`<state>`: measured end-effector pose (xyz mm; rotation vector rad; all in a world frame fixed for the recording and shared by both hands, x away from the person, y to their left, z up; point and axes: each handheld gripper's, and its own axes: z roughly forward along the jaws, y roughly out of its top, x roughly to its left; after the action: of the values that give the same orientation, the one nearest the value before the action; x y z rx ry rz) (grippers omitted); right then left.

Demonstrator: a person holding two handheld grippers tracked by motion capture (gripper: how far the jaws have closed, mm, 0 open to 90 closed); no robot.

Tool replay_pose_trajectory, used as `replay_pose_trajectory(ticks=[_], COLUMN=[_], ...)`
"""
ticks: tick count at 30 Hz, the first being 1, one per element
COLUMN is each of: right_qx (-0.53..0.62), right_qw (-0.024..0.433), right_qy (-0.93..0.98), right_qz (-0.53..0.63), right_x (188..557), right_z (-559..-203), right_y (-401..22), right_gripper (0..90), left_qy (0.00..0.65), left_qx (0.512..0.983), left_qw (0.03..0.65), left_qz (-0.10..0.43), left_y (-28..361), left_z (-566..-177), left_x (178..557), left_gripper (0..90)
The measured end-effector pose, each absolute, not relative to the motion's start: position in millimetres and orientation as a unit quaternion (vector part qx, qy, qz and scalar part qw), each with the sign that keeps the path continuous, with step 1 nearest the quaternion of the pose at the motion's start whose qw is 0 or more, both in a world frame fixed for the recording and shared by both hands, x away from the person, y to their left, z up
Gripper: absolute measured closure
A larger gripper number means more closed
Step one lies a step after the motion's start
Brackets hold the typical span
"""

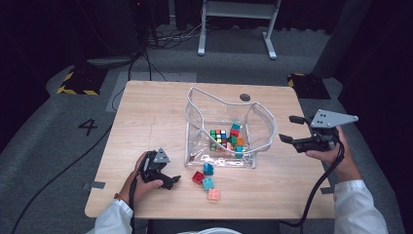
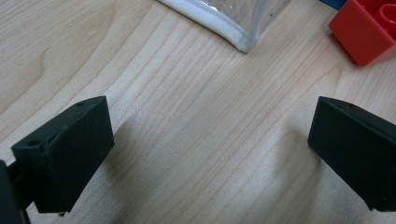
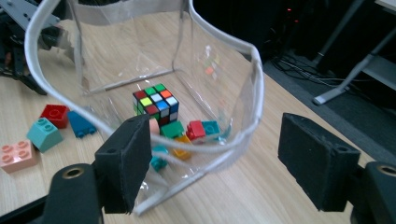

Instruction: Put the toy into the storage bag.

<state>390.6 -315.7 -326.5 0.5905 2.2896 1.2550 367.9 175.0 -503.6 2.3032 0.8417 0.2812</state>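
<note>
Inside, clear bag [image 1: 265,127] holds cube [image 1: 218,136] — bricks [image 1: 235,140].

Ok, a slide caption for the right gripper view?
Open right gripper faces a clear pouch holding a puzzle cube and bricks.

The light wooden table [image 1: 146,117] carries a clear pouch [image 1: 263,127] standing open between the left hand-held gripper [image 1: 171,179] and the right hand-held gripper [image 1: 288,131], with red [image 1: 197,177], blue [image 1: 208,168], teal [image 1: 208,184] and pink [image 1: 213,195] bricks just beside the left one.
</note>
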Motion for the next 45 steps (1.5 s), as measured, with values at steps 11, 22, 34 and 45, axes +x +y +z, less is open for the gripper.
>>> replay_pose_trajectory(ticks=[11, 22, 34, 45], right_qx=[0.232, 0.176, 0.103, 0.101], right_qw=[0.168, 0.087, 0.029, 0.033], right_qy=[0.834, 0.879, 0.902, 0.909], right_qz=[0.472, 0.435, 0.418, 0.402], right_x=[361, 347, 326, 321], right_z=[-395, -461, -499, -503], right_y=[-331, -268, -189, -155], right_gripper=[28.1, 30.6, 33.2, 37.0], left_qy=[0.324, 0.324, 0.323, 0.323], left_qx=[0.880, 0.880, 0.880, 0.880], left_qw=[0.331, 0.331, 0.331, 0.331], left_qz=[0.105, 0.105, 0.106, 0.105], left_y=[175, 175, 175, 175], left_z=[-504, -504, -504, -504], left_x=[368, 368, 368, 368], left_gripper=[0.3, 0.4, 0.4, 0.4])
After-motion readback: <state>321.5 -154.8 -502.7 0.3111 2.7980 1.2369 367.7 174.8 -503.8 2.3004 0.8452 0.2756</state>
